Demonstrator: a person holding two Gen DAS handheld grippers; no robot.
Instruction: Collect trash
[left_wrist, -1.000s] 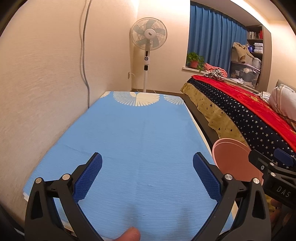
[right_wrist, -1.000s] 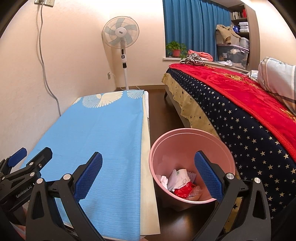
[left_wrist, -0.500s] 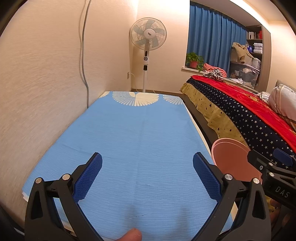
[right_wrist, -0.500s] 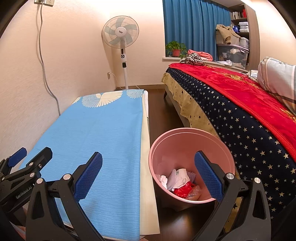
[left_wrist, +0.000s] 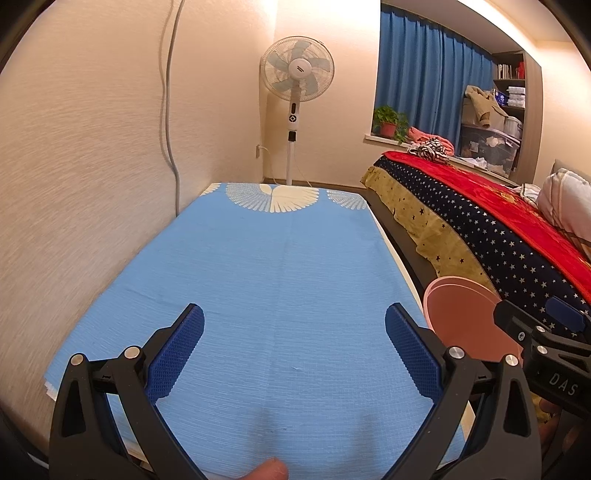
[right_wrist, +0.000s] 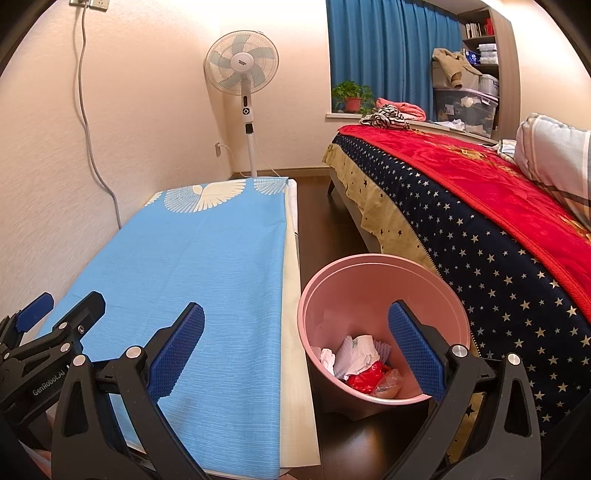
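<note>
A pink trash bin (right_wrist: 384, 291) stands on the dark floor between the table and the bed; it also shows in the left wrist view (left_wrist: 465, 325). Inside it lie crumpled white paper (right_wrist: 356, 356), a red wrapper (right_wrist: 365, 380) and clear plastic. My right gripper (right_wrist: 295, 343) is open and empty, held over the table's right edge and the bin. My left gripper (left_wrist: 294, 343) is open and empty above the blue tablecloth (left_wrist: 277, 280). No trash shows on the cloth. Each gripper shows at the edge of the other's view.
The table runs along the left wall (left_wrist: 74, 147). A standing fan (left_wrist: 297, 74) is at its far end. A bed with a starry navy and red cover (right_wrist: 480, 206) lies to the right. A dark floor strip (right_wrist: 321, 210) separates table and bed.
</note>
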